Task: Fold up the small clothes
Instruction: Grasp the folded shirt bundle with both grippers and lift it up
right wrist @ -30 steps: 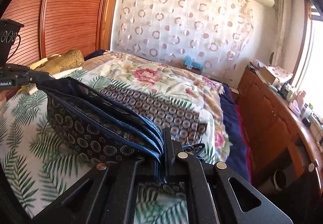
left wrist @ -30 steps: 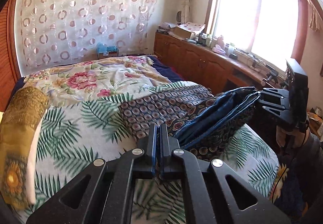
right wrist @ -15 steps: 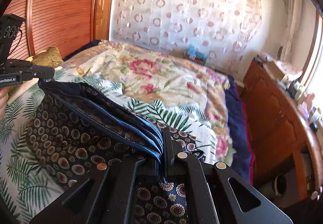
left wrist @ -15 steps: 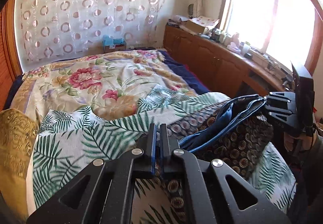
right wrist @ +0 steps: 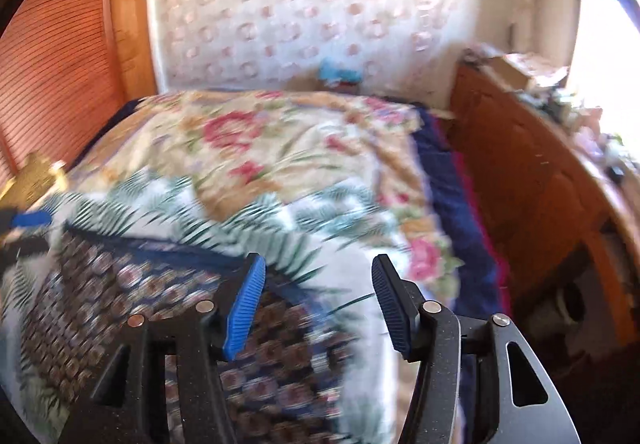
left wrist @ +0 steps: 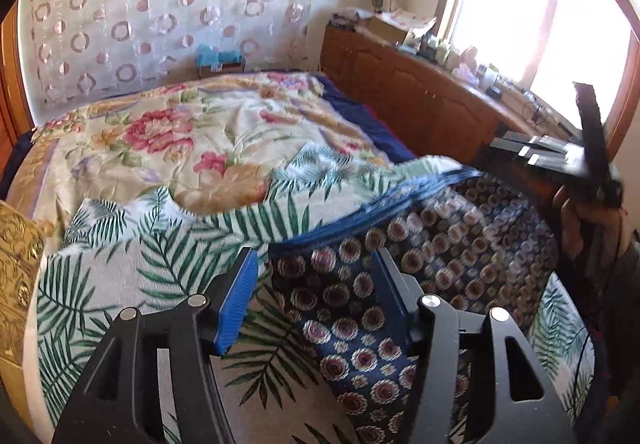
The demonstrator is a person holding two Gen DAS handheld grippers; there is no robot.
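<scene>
Both tongs, left (left wrist: 314, 296) and right (right wrist: 318, 302), gape above the patterned garment (left wrist: 420, 268).

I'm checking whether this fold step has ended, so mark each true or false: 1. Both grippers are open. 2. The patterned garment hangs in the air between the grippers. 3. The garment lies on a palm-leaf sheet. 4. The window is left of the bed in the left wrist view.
1. True: the left gripper and the right gripper both have their jaws apart, holding nothing.
2. False: the patterned garment lies flat on the bed.
3. True: it rests on the palm-leaf sheet.
4. False: the window is on the right.
</scene>
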